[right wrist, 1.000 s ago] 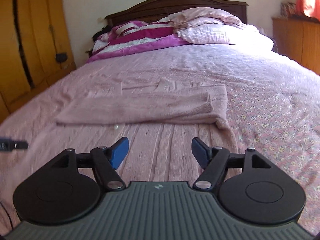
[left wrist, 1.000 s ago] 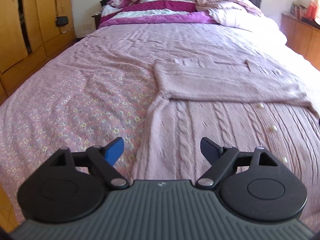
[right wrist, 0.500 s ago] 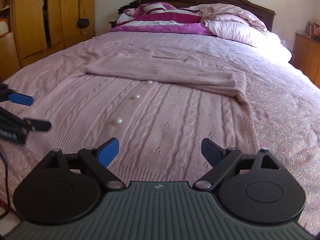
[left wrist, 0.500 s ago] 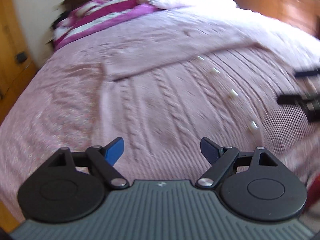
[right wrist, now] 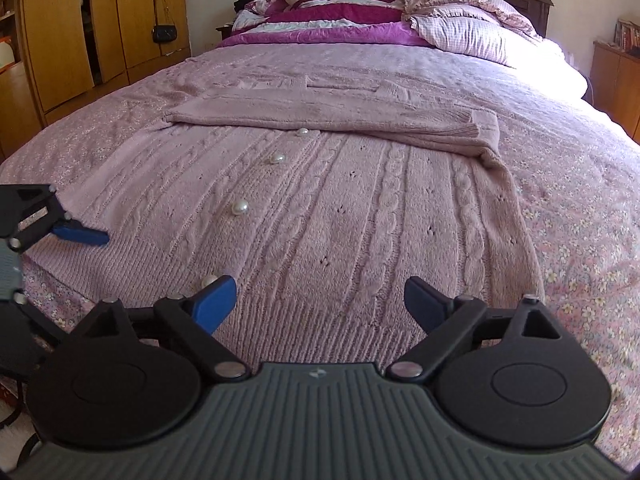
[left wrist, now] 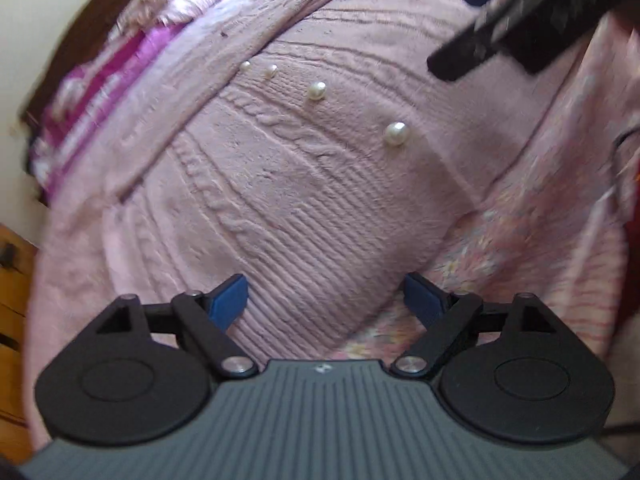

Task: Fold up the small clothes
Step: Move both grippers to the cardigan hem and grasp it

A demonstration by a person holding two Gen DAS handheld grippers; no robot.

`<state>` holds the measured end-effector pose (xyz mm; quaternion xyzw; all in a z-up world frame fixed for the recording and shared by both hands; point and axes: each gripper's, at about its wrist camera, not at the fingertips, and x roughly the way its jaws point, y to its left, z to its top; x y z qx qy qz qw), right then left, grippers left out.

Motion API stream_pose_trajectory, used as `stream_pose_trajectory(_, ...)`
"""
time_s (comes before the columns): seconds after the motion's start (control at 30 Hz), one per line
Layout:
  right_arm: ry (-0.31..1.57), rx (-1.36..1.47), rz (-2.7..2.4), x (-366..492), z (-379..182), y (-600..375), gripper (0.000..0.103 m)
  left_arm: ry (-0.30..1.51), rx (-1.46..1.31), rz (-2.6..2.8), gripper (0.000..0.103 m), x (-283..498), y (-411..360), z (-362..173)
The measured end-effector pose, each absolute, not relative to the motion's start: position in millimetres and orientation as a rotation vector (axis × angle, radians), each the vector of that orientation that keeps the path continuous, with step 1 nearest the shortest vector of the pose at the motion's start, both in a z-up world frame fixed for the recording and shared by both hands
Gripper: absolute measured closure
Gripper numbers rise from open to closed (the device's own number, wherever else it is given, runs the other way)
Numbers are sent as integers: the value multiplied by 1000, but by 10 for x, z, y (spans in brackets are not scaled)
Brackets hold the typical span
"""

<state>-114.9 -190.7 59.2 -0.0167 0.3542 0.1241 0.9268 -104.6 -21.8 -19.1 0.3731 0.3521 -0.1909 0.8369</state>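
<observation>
My pink cardigan (right wrist: pixel 340 216) lies flat on the bed (right wrist: pixel 580 184), sleeves folded across its top, pearl buttons (right wrist: pixel 240 207) up the middle. Both my left gripper (left wrist: pixel 324 300) and right gripper (right wrist: pixel 320 300) gape wide, holding nothing, over its hem. Beyond lie pillows (right wrist: pixel 460 32); a wardrobe (right wrist: pixel 80 28) stands left.

We see a pink cable-knit cardigan (right wrist: pixel 360 216) flat on the bed (right wrist: pixel 580 184), hem at the foot edge, sleeves folded across the chest, pearl buttons (right wrist: pixel 240 207) running up its front.
</observation>
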Motion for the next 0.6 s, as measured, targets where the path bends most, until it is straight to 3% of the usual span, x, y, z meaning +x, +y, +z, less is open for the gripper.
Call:
stream_pose_trajectory(0.23, 727, -36, 252, -1139, 572, -1928, 8, 745, 663, -361, 15, -858, -94, -121)
stream_pose_trajectory(0.3, 732, -30, 251, -1133, 547, -1941, 8, 734, 630, -372, 26, -833, -76, -117)
stream_pose_trajectory(0.37, 746, -24, 251, -1116, 516, -1941, 8, 732, 603, -406, 50, -847, -82, -102)
stream_pose_trajectory(0.4, 750, -25, 254, -1111, 509, -1934, 8, 722, 610, -420, 57, -868, -104, -97)
stream_pose_trajectory(0.47, 749, -33, 267, -1116, 502, -1907, 8, 697, 641, -437, 88, -916, -141, -81)
stream_pose_trajectory(0.6, 741, -71, 296, -1140, 505, -1826, 8, 694, 515, -435, 93, -793, -90, 81)
